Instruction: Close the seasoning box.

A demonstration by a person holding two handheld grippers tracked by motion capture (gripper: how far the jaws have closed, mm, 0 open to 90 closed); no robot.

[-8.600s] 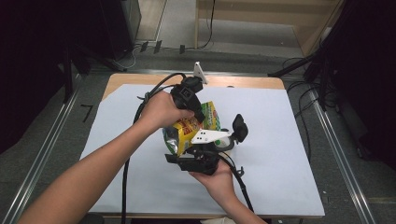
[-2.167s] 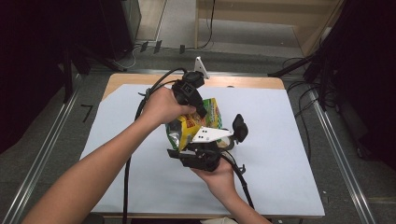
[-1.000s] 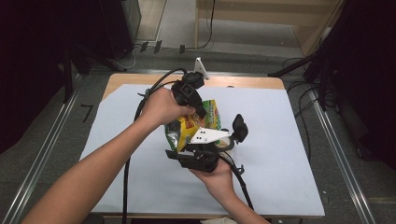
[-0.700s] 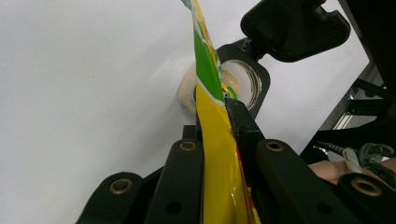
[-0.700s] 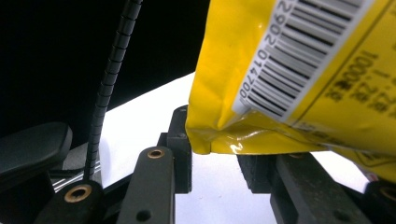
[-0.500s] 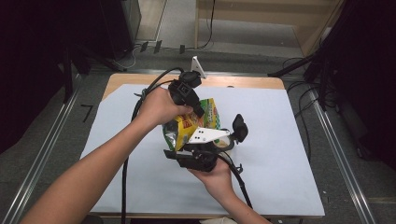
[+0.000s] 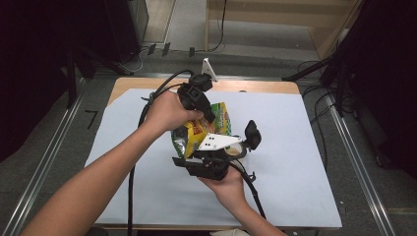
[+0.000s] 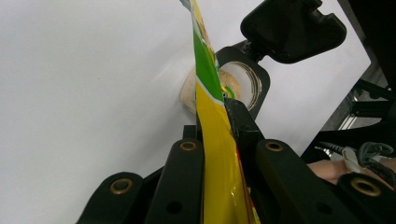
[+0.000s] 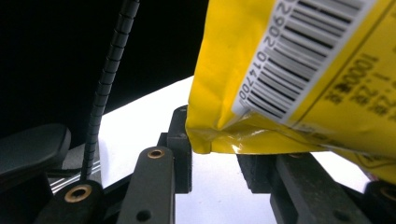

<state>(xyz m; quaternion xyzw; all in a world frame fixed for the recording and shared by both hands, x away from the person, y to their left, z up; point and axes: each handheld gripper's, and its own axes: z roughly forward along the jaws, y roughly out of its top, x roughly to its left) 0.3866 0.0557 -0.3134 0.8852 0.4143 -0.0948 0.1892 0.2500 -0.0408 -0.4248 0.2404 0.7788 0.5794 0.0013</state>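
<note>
Left gripper view: left gripper (image 8: pixel 219 121) jaws pinching yellow snack bag (image 8: pixel 212 140); right gripper (image 9: pixel 212 144) jaws spread, bag corner between.

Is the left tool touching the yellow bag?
Touching. In the left gripper view, the left tool has its two black jaws pressed on either side of the thin edge of the yellow bag, with no gap visible.

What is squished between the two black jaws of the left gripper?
The yellow and green snack bag. In the left gripper view, the left gripper pinches the bag's thin edge tight, with nothing else between the jaws.
</note>
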